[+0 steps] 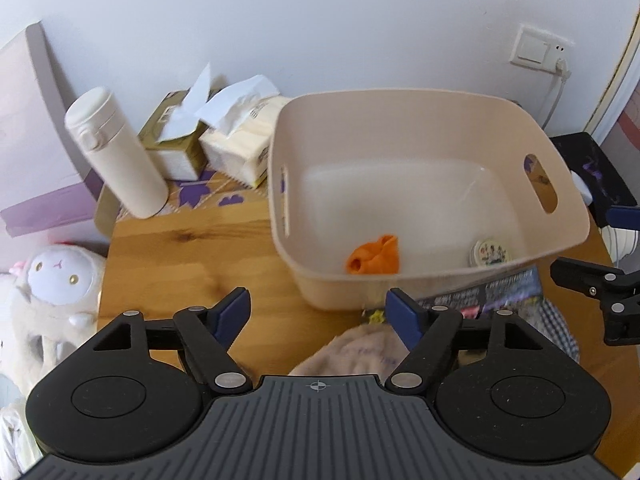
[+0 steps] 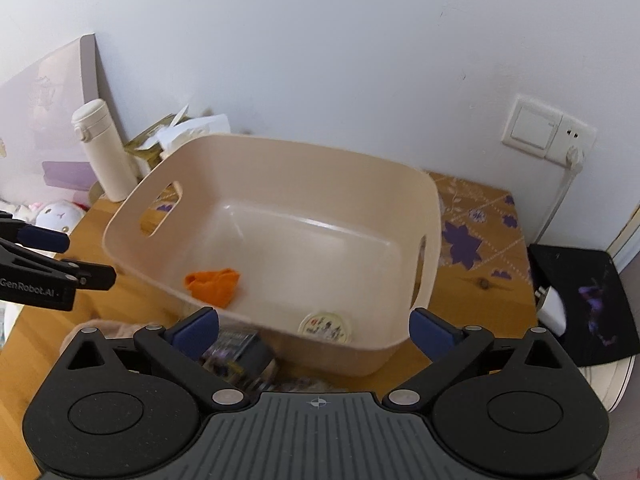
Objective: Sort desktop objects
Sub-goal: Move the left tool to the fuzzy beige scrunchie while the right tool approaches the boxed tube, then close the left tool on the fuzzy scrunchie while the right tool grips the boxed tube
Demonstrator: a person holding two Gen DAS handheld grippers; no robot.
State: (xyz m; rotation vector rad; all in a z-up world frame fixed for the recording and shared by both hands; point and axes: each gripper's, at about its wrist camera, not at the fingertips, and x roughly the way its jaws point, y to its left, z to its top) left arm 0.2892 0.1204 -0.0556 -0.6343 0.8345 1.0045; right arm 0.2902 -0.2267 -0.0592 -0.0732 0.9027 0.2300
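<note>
We hold both grippers above the near edge of the desk (image 1: 180, 240), facing the beige bin (image 1: 420, 104) that sits toward the desk's back right part. The left gripper (image 1: 318, 316) has its fingers spread wide with nothing between them; the right gripper (image 2: 314, 330) is likewise wide open and empty. Inside the bin lie an orange cloth (image 1: 374, 256) near the front wall and a small round tin (image 1: 490, 254) in the front right corner.

Still on the desk, just in front of the bin, are a pinkish towel (image 1: 352, 350) and a dark printed packet (image 1: 500, 286). We judge the towel soft and light: it will sag, so a pinch on a bunched fold suits it. The packet looks flat and stiffish, its long axis roughly along the bin's front wall; we would grip one edge. A tall cream bottle (image 1: 116, 152) stands upright at the back left corner.
</note>
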